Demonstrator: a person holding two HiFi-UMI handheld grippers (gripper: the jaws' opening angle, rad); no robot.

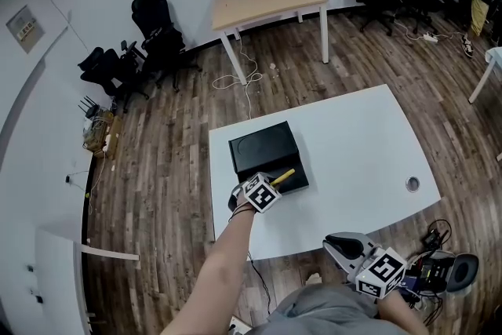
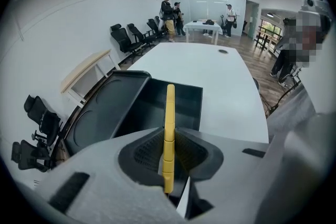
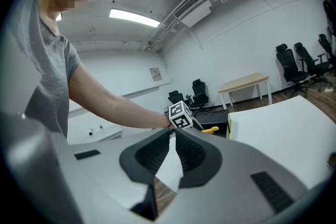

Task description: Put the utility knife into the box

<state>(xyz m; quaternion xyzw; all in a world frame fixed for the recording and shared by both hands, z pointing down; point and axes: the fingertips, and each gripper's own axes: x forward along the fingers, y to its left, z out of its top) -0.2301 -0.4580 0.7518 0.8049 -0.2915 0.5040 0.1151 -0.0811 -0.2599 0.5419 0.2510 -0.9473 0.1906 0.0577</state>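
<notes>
A black box [image 1: 292,181] lies open on the white table [image 1: 357,141], its lid [image 1: 263,143] folded flat on the far side. My left gripper [image 1: 273,183] is shut on the yellow utility knife [image 1: 283,177] and holds it over the box's near part. In the left gripper view the knife [image 2: 169,128] stands on edge between the jaws, pointing over the box's hollow [image 2: 157,107]. My right gripper [image 1: 332,245] hangs off the table's front edge, shut and empty. Its own view shows the shut gripper [image 3: 173,136], with the left gripper's marker cube [image 3: 180,115] and the knife [image 3: 212,129] beyond.
A cable hole [image 1: 412,184] sits in the table's near right part. A wooden table [image 1: 267,0] stands behind, with black office chairs [image 1: 161,39] at the left and far right. Cables lie on the wood floor [image 1: 243,78]. People [image 2: 168,10] stand far off.
</notes>
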